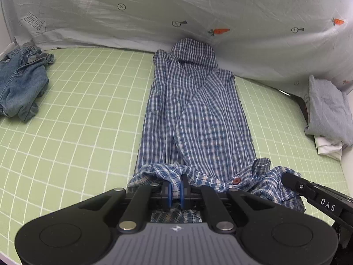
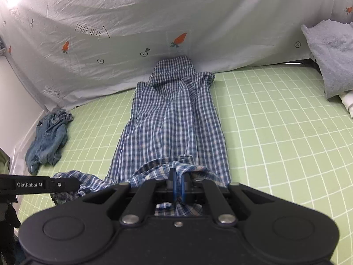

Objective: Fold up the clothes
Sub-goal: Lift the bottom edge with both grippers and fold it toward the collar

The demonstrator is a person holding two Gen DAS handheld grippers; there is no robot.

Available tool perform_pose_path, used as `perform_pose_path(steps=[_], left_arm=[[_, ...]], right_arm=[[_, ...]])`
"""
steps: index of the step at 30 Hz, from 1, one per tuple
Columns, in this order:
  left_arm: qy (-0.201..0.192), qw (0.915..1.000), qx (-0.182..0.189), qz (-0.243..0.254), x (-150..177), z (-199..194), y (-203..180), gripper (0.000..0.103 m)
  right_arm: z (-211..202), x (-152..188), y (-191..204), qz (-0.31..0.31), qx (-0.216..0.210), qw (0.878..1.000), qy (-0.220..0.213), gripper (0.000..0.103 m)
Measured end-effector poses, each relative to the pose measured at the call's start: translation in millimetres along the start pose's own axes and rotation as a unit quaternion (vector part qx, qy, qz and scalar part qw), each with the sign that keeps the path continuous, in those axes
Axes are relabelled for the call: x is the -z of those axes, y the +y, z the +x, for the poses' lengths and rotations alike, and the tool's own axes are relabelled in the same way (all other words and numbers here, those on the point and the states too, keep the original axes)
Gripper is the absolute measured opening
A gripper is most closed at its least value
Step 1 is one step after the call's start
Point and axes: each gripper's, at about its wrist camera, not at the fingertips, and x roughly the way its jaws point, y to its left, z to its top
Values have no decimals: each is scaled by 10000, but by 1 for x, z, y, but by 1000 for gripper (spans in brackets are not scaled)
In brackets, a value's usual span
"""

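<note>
A blue checked shirt point(image 1: 196, 114) lies in a long narrow strip on the green grid mat point(image 1: 83, 114), its collar against the white backdrop. My left gripper point(image 1: 176, 190) is shut on the near hem at its left corner. The hem is bunched up, and a red button shows on it. In the right wrist view the same shirt point(image 2: 172, 119) runs away from me, and my right gripper point(image 2: 178, 186) is shut on the hem's right corner. Each gripper shows at the edge of the other view: the right gripper point(image 1: 289, 177) and the left gripper point(image 2: 75, 184).
Crumpled blue jeans point(image 1: 22, 84) lie at the mat's far left point(image 2: 48, 141). A grey folded garment point(image 1: 328, 110) on a white one sits at the right edge point(image 2: 331, 59). A white printed sheet point(image 1: 176, 11) hangs behind the mat. The mat point(image 2: 275, 132) is bare on both sides of the shirt.
</note>
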Motion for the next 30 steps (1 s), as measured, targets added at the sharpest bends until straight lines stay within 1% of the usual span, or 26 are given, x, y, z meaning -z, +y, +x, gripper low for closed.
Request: perform_pose_path(steps=[3, 9, 12, 18, 22, 24, 25, 26, 27, 29, 30], left_arm=[[-64, 10000, 31, -48, -16, 6, 2, 8], [27, 9999, 67, -126, -47, 40, 8, 8], [150, 9998, 48, -144, -61, 65, 12, 8], [629, 9972, -26, -395, -86, 126, 32, 8], [653, 9972, -59, -349, -93, 137, 35, 9], [659, 9973, -75, -323, -96, 142, 36, 11], [662, 9973, -83, -310, -98, 144, 36, 12], [665, 9973, -90, -297, -99, 147, 37, 12], [566, 9980, -88, -274, -102, 143, 36, 14], [218, 9993, -87, -294, -108, 129, 36, 27], [48, 9995, -73, -313, -111, 121, 36, 30]], right_arm=[[10, -10, 0, -19, -8, 10000, -66, 5], [45, -32, -7, 35, 23, 10000, 72, 5], [70, -41, -10, 171, 119, 9995, 229, 5], [116, -51, -17, 382, 220, 9972, 612, 5], [146, -57, -22, 511, 270, 9945, 869, 6], [161, -60, -25, 575, 295, 9929, 997, 7], [165, -61, -26, 596, 315, 9924, 1025, 7], [159, -61, -26, 584, 356, 9931, 950, 7], [153, -60, -27, 572, 396, 9937, 876, 7], [141, -59, -27, 549, 476, 9947, 727, 9], [135, -59, -28, 537, 517, 9951, 652, 13]])
